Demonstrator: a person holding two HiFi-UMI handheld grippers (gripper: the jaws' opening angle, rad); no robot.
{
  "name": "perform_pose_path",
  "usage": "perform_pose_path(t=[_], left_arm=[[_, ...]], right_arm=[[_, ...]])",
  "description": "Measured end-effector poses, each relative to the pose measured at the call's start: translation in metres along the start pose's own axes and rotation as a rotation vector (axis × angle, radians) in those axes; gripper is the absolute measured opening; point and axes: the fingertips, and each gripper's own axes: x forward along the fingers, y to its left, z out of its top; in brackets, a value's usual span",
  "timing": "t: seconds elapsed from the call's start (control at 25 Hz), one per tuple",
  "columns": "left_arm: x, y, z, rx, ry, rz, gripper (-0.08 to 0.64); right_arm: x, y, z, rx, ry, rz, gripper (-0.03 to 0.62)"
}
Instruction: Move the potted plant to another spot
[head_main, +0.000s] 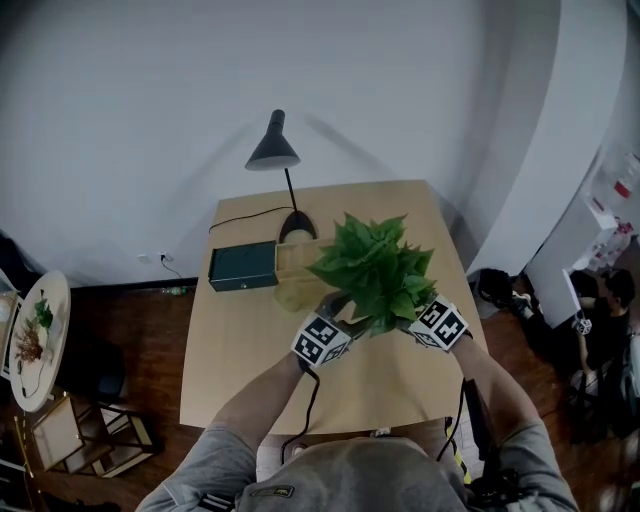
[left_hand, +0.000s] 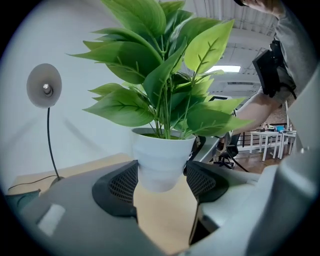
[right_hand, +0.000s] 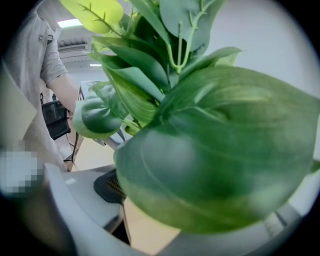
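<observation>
Left gripper (left_hand: 161, 184) clamps the upright potted plant (left_hand: 165, 100) by its white pot (left_hand: 161, 156), dead ahead; right gripper (head_main: 427, 322), its grip hidden behind leaves (right_hand: 210, 150), flanks the opposite side.

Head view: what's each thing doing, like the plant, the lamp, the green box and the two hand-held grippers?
Potted plant: upright, gripped at its white pot.
Left hand-held gripper: shut on the pot.
Right hand-held gripper: jaws hidden by leaves, cannot tell.
Lamp: standing on the table, looks unlit.
Green box: closed, lying on the table.
</observation>
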Motion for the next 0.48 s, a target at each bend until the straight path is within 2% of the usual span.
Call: perform_pose_path(t=[0.48], left_arm=[[0.06,0.001,-0.028,-0.076,0.087,0.074,0.299]], right_arm=[[0.011,-0.039,-0.052,-0.011,0.022,0.104,0.316]])
